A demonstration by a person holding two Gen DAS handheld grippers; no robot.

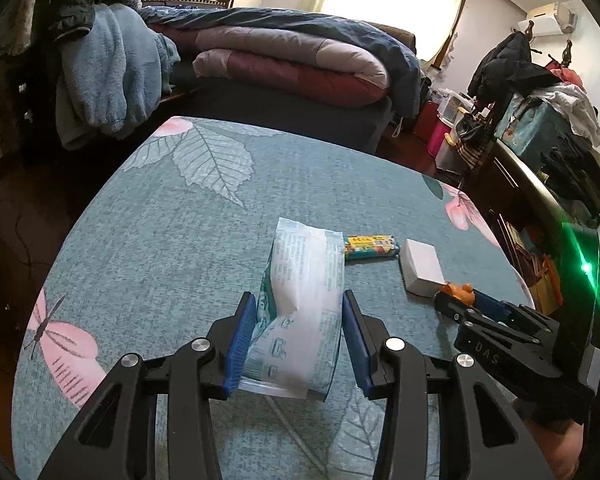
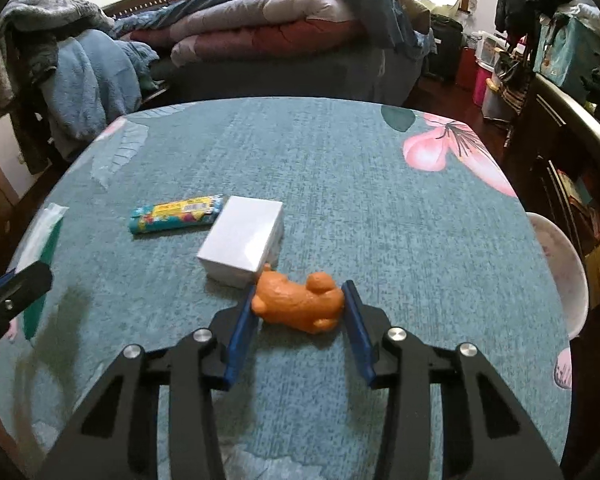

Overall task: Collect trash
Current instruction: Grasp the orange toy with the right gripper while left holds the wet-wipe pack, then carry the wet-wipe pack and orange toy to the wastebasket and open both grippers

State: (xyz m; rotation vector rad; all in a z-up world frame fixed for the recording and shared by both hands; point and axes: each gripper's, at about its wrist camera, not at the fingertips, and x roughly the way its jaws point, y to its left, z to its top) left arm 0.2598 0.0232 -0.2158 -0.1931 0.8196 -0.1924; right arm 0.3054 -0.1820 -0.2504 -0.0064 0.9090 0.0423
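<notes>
My left gripper (image 1: 297, 296) is shut on a white-and-green soft wipes pack (image 1: 308, 272), its blue pads pressing both sides, held just over the teal flowered tablecloth (image 1: 160, 240). In the right wrist view my right gripper (image 2: 300, 286) is down at the table, and both of its pads touch an orange toy bear (image 2: 296, 302) lying on its side. That bear (image 1: 456, 291) and the right gripper's fingers (image 1: 484, 308) also show at the right of the left wrist view. The pack's edge (image 2: 44, 232) appears at the far left of the right wrist view.
A white box (image 2: 244, 236) lies right behind the bear, with a colourful tube-shaped packet (image 2: 176, 214) to its left. A white chair seat (image 2: 556, 264) sits past the table's right edge. Behind the table stands a bed with piled quilts (image 1: 292, 64), and cluttered furniture (image 1: 548, 128) lines the right.
</notes>
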